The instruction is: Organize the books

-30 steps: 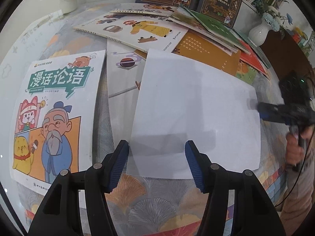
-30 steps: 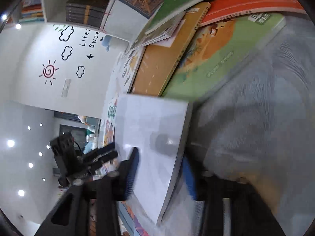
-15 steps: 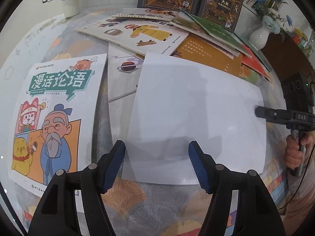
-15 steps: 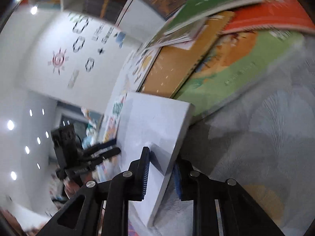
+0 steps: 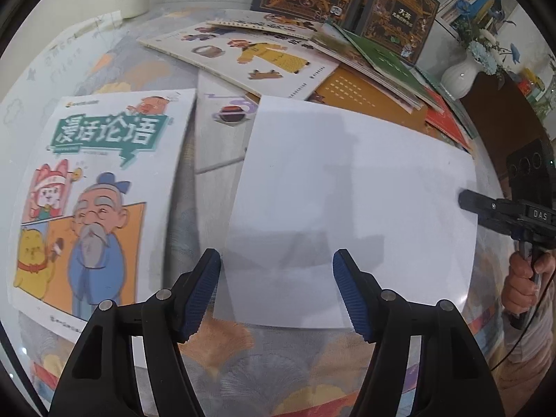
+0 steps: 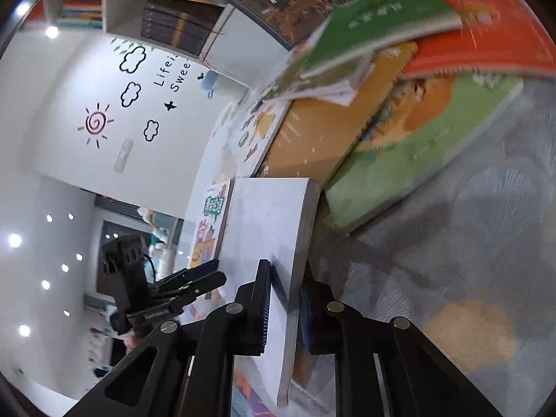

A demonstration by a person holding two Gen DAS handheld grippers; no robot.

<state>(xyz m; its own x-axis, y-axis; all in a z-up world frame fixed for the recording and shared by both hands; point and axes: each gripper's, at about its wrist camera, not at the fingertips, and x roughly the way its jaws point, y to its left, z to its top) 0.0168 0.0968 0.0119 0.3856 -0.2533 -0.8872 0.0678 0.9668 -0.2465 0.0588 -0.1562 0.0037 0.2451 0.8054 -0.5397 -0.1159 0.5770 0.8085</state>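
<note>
We had the right gripper (image 6: 283,307) clenched on the near edge of the white book (image 5: 351,208), one pad on its blank cover and the other under it, so that edge stood raised off the patterned surface (image 6: 469,243) and tilted. The pads looked already tight on the edge, so the hold was a thin one, on a margin only.

The left gripper (image 5: 276,292) was released, its blue pads spread either side of the book's other edge, hovering above it and not touching it that we could see. To its left lay the cartoon book (image 5: 100,194), flat on the surface; beyond its fingertips the loose pile of books (image 5: 354,80) fanned out, with the orange book (image 6: 323,132) and the green book (image 6: 424,149) just past the white book's far corner.

What worried us most was the grip itself. A cover pinched near one edge could bend, and the weight of the pages could peel the book open or let it slide out between the pads if we lifted faster. A glossy cover would make that slip more likely.

The second risk was the far corner: swung or dragged, it could catch the green book and shove the pile further askew. We judged that the left gripper needed to take its edge before any larger move, and if it closed too low it could nip the cloth instead.
</note>
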